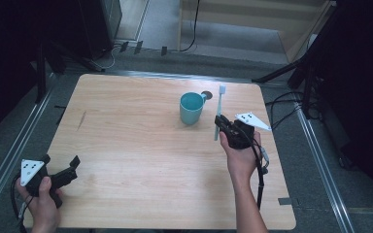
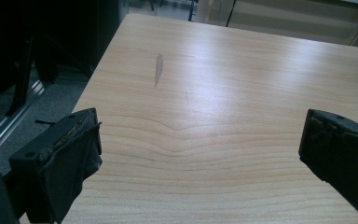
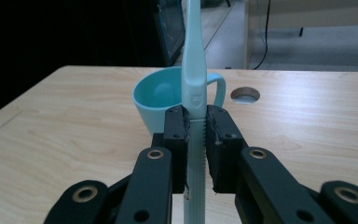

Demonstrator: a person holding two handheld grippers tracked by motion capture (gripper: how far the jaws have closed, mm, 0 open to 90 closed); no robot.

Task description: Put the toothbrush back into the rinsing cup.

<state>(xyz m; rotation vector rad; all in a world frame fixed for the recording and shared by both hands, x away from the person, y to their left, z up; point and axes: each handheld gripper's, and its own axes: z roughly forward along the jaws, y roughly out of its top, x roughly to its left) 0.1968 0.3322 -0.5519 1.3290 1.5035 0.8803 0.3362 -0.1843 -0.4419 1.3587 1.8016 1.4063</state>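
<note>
Tongs first: the right tongs [image 1: 219, 125] are clamping a pale toothbrush [image 1: 219, 109] across its ribbed handle, bristle end pointing to the far side, just right of the teal mug [image 1: 191, 108] on the far right part of the wooden surface [image 1: 126, 145]. The left tongs [image 1: 60, 167] are resting at the near left corner, jaws spread wide and gripping nothing. Judging from this, the brush is probably heading for the mug; tipping it upright over the rim before releasing should prevent knocking the mug.

Pale wood-grain table [image 1: 141, 145] with soft sheen, glossy teal cup [image 1: 191, 108], smooth plastic toothbrush [image 3: 193, 70], matt black tongs [image 3: 196, 135]
</note>
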